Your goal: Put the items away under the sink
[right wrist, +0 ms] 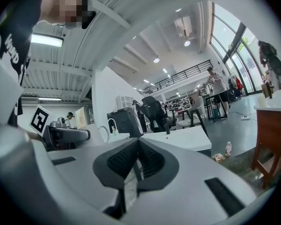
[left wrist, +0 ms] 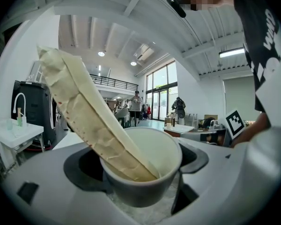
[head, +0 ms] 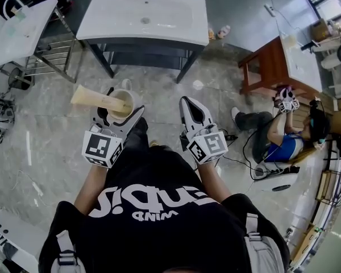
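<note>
Grippers counted: two, each carrying one marker cube.
Left gripper [head: 124, 109]: jaws clamped on one pale cup [head: 127, 98], centre-left of the head view.
Cup contents: one cream flat tube [head: 95, 99], which stood tilted in the cup and leaned out toward the left of the frame.
Right gripper [head: 187, 103]: jaws pressed together with nothing between them, centre of the frame.
Washbasins: two. One white sink [head: 142, 16] sat on a dark stand at top centre, and a second basin [head: 23, 30] at upper left.
Cup position: held over the floor, lower in the frame than the sink and well apart from it.
Bystanders: one seated person [head: 278, 141] at the right, near one wooden table [head: 267, 67].
</note>
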The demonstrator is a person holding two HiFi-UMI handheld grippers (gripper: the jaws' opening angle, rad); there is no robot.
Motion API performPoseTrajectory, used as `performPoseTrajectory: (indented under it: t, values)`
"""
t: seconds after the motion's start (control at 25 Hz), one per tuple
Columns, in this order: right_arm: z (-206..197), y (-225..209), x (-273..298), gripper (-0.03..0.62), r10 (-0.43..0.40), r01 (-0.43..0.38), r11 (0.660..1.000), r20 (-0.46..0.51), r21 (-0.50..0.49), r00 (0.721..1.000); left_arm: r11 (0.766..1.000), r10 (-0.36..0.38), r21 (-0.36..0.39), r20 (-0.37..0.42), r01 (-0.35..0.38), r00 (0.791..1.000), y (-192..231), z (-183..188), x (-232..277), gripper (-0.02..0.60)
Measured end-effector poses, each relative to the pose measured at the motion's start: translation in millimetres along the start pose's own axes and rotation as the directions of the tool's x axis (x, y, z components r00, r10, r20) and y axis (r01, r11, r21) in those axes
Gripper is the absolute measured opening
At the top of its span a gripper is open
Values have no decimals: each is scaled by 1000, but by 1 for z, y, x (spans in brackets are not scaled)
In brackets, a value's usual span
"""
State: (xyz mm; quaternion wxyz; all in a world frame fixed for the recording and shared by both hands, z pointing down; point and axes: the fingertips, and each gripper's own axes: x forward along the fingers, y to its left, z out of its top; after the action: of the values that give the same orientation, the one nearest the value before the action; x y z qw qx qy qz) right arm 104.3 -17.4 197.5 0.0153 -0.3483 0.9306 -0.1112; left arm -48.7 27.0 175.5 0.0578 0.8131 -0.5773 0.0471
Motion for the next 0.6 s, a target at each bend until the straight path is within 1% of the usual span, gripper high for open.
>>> performPoseTrajectory:
  t: [0.2,0.36,0.6]
  values:
    - [3,-11,36,18,-6,6,1000,5,-17,1000,1000,-19,10,5,19,1000,31,1,33,454]
    - [-1,-20,60,18,-4,4,1000,4,-28,1000,999,-31,15,-4,31,999,49,-8,58,454]
    - [-17,-32,95,18,43,-43,997,-9,-66,999,998,-55,14,-12,55,998,67,-32,90,454]
